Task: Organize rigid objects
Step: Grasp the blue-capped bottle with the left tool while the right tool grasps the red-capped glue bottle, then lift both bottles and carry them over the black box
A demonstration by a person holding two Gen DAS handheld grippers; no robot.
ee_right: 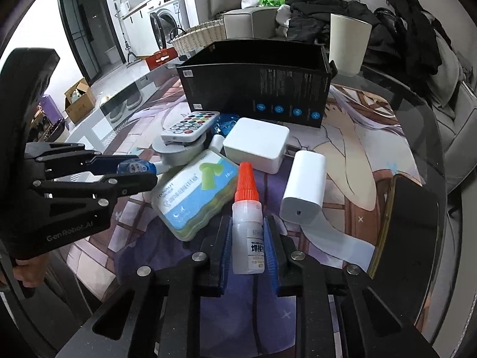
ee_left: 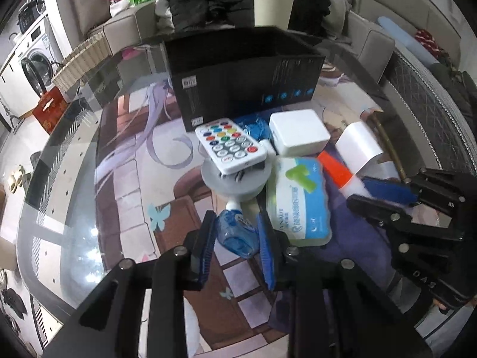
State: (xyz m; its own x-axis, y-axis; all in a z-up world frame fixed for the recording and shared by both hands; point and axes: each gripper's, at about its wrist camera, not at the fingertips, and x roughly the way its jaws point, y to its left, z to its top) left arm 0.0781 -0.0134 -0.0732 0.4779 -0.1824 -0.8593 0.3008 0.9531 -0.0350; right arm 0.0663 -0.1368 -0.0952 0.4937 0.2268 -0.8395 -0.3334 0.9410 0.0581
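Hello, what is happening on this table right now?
A person is tidying small items with two tools. The left hand-held gripper is shut on a blue correction tape dispenser, the right hand-held gripper on a glue bottle with an orange cap. The open black box stands behind; the remote control and other items lie in front of it.

The left wrist view looks steeply down and forward along its own fingers, close above the glass table [ee_left: 68, 197]; the right wrist view does the same from further right; both face the black box [ee_left: 238, 74] and share the white remote [ee_right: 187, 126], the earplug pack [ee_right: 193, 200] and the box.
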